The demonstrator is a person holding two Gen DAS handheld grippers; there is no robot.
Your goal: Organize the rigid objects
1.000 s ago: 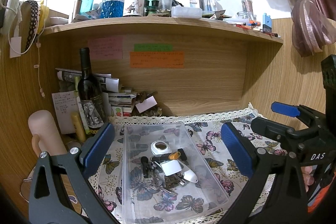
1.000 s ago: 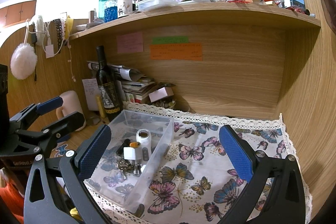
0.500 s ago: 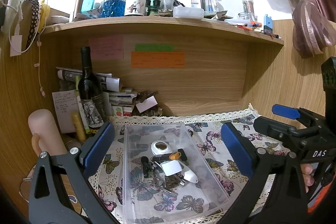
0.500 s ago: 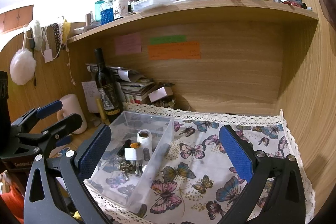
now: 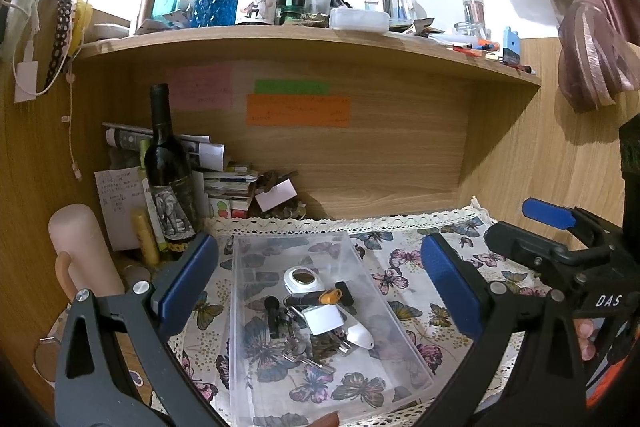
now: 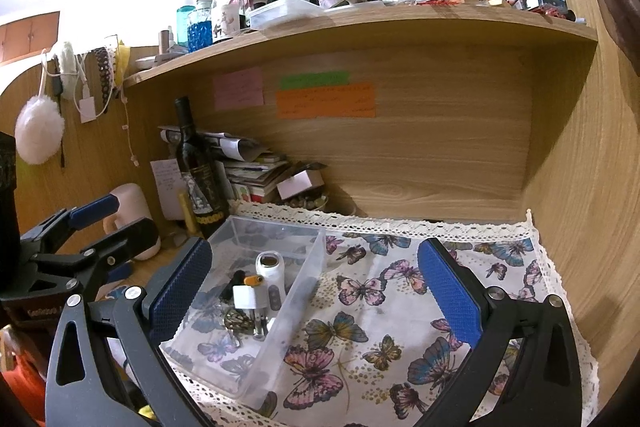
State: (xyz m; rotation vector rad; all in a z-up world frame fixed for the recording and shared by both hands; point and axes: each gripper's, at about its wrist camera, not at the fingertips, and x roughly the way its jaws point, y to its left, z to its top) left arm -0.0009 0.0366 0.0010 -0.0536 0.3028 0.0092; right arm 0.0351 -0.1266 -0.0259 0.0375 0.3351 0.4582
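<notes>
A wooden counter (image 6: 568, 227) under a cluttered shelf (image 5: 304, 43) is covered by a butterfly-print cloth (image 6: 400, 307). The left gripper (image 5: 320, 287) and right gripper (image 6: 316, 291) are both held wide open, empty. Between the left fingers, a clear plastic bin (image 5: 256, 359) is seen holding small rigid items (image 5: 316, 315). Farther back, a wine bottle (image 5: 166, 171) stands upright.

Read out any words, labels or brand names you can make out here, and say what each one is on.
"DAS": white letters on the right gripper body, left wrist view.
Pink note, green note, orange note: handwriting too small to read.
Wine bottle label: elephant picture; text unreadable.
</notes>
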